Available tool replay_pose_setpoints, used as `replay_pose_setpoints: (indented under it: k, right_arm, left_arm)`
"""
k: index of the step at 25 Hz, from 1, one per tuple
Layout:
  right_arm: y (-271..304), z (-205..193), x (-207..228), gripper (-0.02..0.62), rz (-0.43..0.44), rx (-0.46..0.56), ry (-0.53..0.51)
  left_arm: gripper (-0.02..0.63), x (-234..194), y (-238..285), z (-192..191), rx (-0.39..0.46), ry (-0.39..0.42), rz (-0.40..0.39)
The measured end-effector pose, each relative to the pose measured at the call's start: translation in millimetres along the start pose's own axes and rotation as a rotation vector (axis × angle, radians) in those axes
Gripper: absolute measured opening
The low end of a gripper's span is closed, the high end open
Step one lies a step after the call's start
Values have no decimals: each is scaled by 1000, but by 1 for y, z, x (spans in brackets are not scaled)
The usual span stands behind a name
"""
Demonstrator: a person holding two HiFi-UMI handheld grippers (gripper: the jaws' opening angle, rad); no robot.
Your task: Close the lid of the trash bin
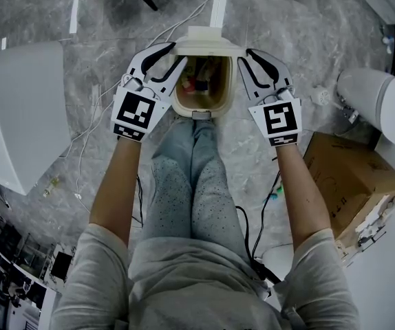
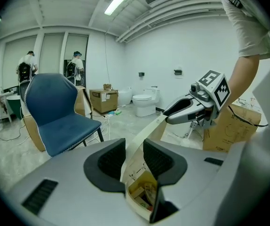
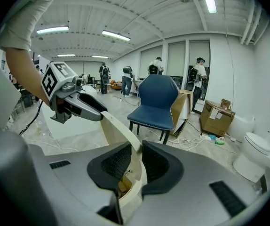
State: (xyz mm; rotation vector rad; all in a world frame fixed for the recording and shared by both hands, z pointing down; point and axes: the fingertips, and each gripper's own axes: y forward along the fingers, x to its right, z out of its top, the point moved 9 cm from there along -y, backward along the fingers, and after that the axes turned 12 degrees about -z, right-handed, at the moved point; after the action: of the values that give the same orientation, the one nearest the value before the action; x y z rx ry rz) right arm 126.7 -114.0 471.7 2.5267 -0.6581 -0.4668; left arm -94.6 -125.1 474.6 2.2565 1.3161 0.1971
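- Head view: the trash bin [image 1: 177, 96] stands on the floor between the two grippers, open, with rubbish showing inside. Its lid [image 1: 215, 43] stands raised at the far side of the opening. The left gripper [image 1: 177, 52] reaches the lid's left edge and the right gripper [image 1: 244, 56] its right edge. A cardboard box [image 1: 349, 177] lies on the floor well off to the right gripper's outer side.
- Left gripper view: the left gripper [image 2: 134, 147] has its jaws closed on the cream lid [image 2: 146, 128], whose edge fills the gap between the pads. From there the lid runs across to the tip of the right gripper [image 2: 170, 117]. The bin's [image 2: 135, 206] rubbish shows just below the jaws. A blue chair [image 2: 55, 112] stands beyond, to the left.
- Right gripper view: the right gripper [image 3: 136, 149] likewise clamps the lid [image 3: 118, 126], which arches over to the left gripper [image 3: 99, 114]. The blue chair [image 3: 156, 100] stands beyond the jaws, straight ahead.
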Motion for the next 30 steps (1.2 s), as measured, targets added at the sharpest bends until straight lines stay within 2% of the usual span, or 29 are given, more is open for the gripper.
replay_pose_setpoints:
  k: [21,30]
  right_arm:
    - [-31,-24,-27,92,-9,-21,-35]
    - [-36,-30,-36,92,7,-25,-107]
  left_arm:
    - [136,38,-13,-24,-41,34,-33]
    - [138,46,-17,-34,-53,56,-49]
